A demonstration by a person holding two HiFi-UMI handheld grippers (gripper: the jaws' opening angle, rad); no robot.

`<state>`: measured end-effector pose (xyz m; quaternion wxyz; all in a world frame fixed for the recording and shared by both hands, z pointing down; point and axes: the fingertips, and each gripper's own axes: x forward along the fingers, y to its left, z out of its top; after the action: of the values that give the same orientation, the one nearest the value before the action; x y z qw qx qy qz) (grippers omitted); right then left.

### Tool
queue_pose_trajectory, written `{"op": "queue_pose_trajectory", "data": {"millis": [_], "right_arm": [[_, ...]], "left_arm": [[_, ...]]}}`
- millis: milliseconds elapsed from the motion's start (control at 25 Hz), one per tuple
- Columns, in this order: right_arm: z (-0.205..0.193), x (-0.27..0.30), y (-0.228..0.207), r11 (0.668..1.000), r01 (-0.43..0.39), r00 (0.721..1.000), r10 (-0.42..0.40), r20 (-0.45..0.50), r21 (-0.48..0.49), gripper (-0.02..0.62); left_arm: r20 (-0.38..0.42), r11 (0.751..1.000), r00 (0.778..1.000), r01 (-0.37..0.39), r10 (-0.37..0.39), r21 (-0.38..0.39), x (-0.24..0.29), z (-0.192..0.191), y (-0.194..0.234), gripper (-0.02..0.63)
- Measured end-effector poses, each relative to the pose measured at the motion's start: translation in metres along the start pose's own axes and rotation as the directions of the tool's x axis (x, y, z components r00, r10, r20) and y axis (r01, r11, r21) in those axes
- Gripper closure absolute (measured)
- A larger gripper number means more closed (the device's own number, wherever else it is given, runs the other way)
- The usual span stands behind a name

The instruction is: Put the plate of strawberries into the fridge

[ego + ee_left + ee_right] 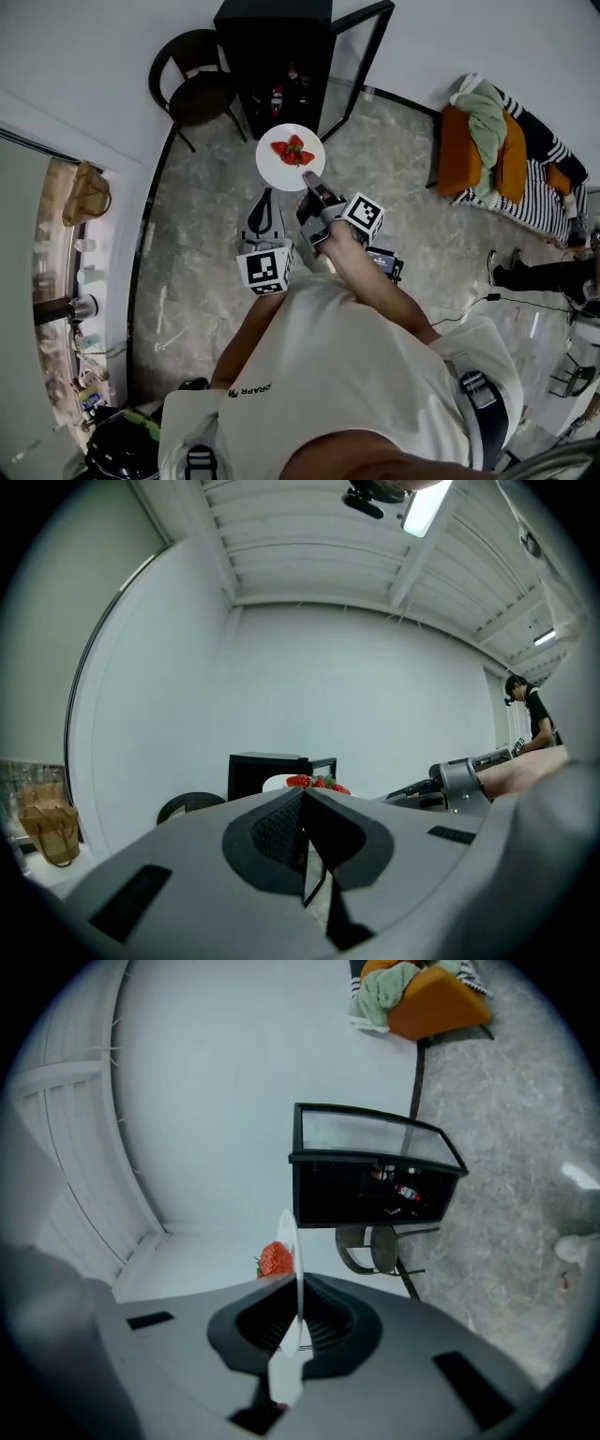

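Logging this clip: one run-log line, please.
right gripper: shut on plate rim | left gripper: shut, empty | strawberries: on plate | fridge: door open, plate outside

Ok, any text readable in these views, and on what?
"ORARR": white print on the shirt, first letter unclear.
Bottle labels in the fridge: too small to read.
Marker cubes: square patterns only, no words.

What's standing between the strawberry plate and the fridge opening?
Nothing visible. The round white plate of red strawberries, clamped at its rim in the right claw, faces the small black fridge; its glass door is swung open, and the black round-backed chair stands off to the side.
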<state>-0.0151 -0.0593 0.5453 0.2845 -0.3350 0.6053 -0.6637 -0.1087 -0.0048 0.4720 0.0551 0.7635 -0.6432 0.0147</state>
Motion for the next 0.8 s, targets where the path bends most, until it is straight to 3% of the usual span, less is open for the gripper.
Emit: {"op": "queue_pose_trajectory", "data": {"millis": [800], "right_arm": [[0.018,0.070,0.008,1.000,-0.007,0.999,0.007,0.037,-0.009,0.575]], "left_arm": [[0.007,0.998,0.999,0.043,-0.044,0.034,0.064,0.002,0.036,0.604]]}}
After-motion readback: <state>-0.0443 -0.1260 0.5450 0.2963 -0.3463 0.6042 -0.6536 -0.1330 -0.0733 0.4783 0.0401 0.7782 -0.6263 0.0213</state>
